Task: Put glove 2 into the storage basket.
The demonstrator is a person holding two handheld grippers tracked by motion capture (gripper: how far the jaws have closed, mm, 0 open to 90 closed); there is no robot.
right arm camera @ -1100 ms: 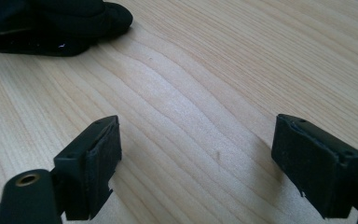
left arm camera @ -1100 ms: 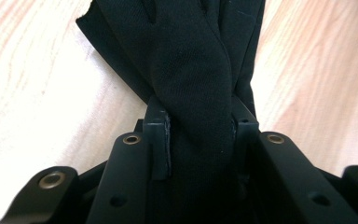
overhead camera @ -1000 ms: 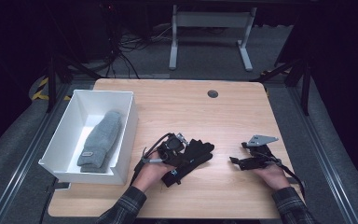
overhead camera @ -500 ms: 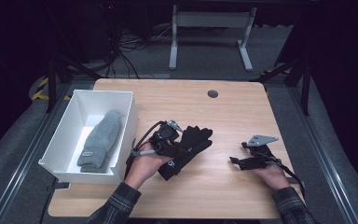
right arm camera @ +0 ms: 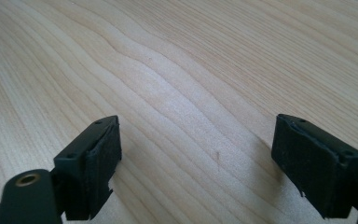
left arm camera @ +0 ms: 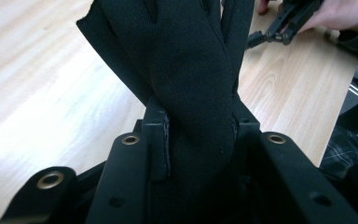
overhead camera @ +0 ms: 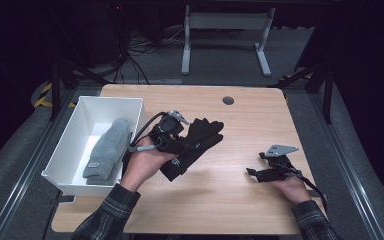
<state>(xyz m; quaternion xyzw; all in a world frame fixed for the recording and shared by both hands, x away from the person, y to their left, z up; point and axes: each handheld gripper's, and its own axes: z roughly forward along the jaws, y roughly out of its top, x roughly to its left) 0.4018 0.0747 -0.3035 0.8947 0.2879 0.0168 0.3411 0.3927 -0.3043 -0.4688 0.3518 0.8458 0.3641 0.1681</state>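
The left gripper [overhead camera: 180,142] has its jaws pressed onto a black glove [overhead camera: 196,145], and from above the hand [overhead camera: 142,167] and the tool cover the glove's near end, so how much fabric sits in the grip is hard to say there. In the left gripper view the pinch is plain: a fold of black glove [left arm camera: 191,84] is squeezed between the two pads [left arm camera: 161,140], and its top runs off the frame. It is a fine, matte knit, soft and creased, with fingers splayed toward the far side of the wooden table [overhead camera: 230,200], near the middle.

One white bin [overhead camera: 70,150] sits at the table's left edge, rectangular, smooth-walled, glossy. One grey glove [overhead camera: 107,150] lies inside it, thicker and fuzzier, with a small tag at its near end; whether a second one lies under it I cannot tell.

The right gripper [overhead camera: 252,172] rests low on the table's right side, well apart from the glove, held by the right hand [overhead camera: 292,187]. Its jaws stand spread wide with bare wood grain between them; the pads [right arm camera: 98,168] look ragged and foam-like at the edges. Plaid sleeves [overhead camera: 105,215] are cut off at the bottom of the high view.
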